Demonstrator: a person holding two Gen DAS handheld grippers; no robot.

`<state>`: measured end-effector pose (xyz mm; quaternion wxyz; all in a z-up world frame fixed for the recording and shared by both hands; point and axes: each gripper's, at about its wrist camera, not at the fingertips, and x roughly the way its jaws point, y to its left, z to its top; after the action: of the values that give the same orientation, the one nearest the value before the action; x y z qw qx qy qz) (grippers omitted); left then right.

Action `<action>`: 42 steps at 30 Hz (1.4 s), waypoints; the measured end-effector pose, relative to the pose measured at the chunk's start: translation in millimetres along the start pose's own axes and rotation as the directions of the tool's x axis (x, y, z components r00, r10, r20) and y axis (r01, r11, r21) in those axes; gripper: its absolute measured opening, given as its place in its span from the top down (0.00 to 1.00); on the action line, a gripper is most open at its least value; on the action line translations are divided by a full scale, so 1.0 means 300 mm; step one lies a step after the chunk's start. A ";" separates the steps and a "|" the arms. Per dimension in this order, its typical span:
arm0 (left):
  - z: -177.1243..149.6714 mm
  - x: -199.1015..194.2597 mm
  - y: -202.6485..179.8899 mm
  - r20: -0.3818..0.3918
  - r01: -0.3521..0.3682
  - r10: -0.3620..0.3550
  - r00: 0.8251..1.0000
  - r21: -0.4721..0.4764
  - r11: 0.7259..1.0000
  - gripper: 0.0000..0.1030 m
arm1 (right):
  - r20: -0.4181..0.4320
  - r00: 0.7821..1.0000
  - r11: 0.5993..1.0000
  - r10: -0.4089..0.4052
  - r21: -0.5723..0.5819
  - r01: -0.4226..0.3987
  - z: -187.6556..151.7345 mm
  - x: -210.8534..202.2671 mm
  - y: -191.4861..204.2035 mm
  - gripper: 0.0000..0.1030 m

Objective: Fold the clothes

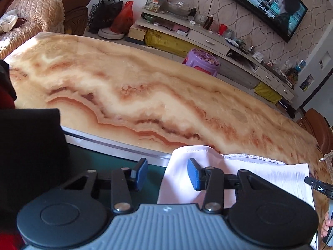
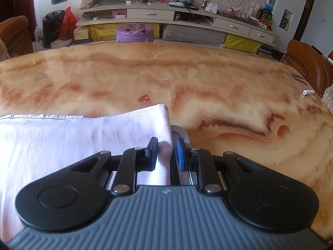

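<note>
A pale lilac-white garment [image 2: 79, 137] lies folded flat along the near edge of the marble table [image 2: 187, 79]. It also shows in the left wrist view [image 1: 249, 175]. My left gripper [image 1: 166, 173] is open, its jaws on either side of the garment's left edge, over the table's near rim. My right gripper [image 2: 166, 152] is partly open, with the garment's right edge between its blue pads [image 2: 180, 154]; the pads do not pinch the cloth. The other gripper's tip [image 1: 318, 187] shows at the right of the left wrist view.
A small white stick-like object [image 2: 308, 92] lies at the table's far right. Brown chairs [image 2: 308, 62] stand at the table ends. A purple stool [image 2: 135, 33] and a TV cabinet [image 2: 166, 14] stand beyond the table. A dark cloth [image 1: 29, 145] sits at the left.
</note>
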<state>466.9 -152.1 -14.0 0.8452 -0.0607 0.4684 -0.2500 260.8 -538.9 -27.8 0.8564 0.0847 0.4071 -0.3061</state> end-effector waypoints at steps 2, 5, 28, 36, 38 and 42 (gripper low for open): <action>-0.013 0.015 -0.048 -0.004 -0.018 0.018 1.000 0.047 0.999 0.86 | -0.002 1.000 1.000 -0.006 -0.002 0.006 0.002 0.000 0.004 0.78; -0.045 -0.007 -0.131 0.018 -0.012 0.009 1.000 0.123 0.992 0.97 | 0.000 1.000 1.000 -0.007 0.000 0.007 0.001 -0.001 0.006 0.78; -0.144 -0.015 -0.355 -0.064 0.023 0.003 0.998 0.405 0.914 0.46 | 0.005 1.000 1.000 -0.005 0.007 0.005 -0.002 -0.001 0.000 0.78; -0.161 0.015 -0.348 -0.062 -0.001 0.028 0.998 0.396 0.918 0.79 | 0.001 1.000 1.000 -0.009 0.003 0.009 0.000 -0.001 0.005 0.78; -0.152 0.009 -0.338 -0.059 -0.005 0.029 0.998 0.378 0.926 0.82 | 0.001 1.000 1.000 -0.010 0.003 0.010 0.001 -0.001 0.006 0.78; -0.137 -0.011 -0.318 -0.020 -0.039 0.050 0.999 0.370 0.928 0.82 | 0.000 1.000 1.000 -0.009 0.004 0.009 0.003 -0.001 0.005 0.78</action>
<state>396.7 -227.9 -2.1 0.8401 0.1136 0.4267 -0.3150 262.1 -537.8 -27.1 0.8547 0.0845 0.4071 -0.3108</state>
